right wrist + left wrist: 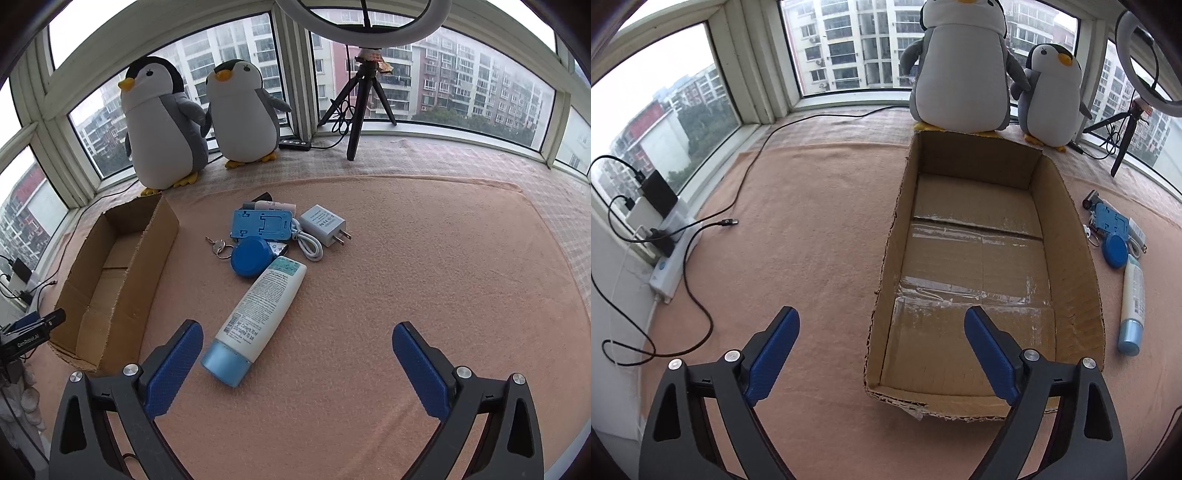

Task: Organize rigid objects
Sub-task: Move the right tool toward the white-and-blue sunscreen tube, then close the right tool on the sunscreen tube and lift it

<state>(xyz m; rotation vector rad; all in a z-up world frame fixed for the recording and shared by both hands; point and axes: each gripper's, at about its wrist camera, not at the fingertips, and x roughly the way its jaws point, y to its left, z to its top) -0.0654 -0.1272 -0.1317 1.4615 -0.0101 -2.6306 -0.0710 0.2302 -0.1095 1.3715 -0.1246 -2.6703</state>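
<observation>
Here the cardboard box (pixel 979 258) lies empty with its open top up, probably so things can be dropped in, and the items wait in one cluster just beside it on the pink blanket (pixel 406 277): one tube (pixel 258 310), one blue round lid (pixel 250 256), one charger (pixel 325 224), one blue holder (pixel 263 224). Both left gripper (pixel 882 354) and right gripper (pixel 297 363) have fingers wide open, holding nothing

My fingers (pixel 173 369) wear blue pads of ribbed matt plastic. The cardboard box (pixel 1082 258) is rough brown paperboard with glossy tape along its floor. The lotion tube (pixel 258 306) looks like smooth, slightly shiny plastic. The peach blanket (pixel 406 295) is soft, nubby cloth.
</observation>
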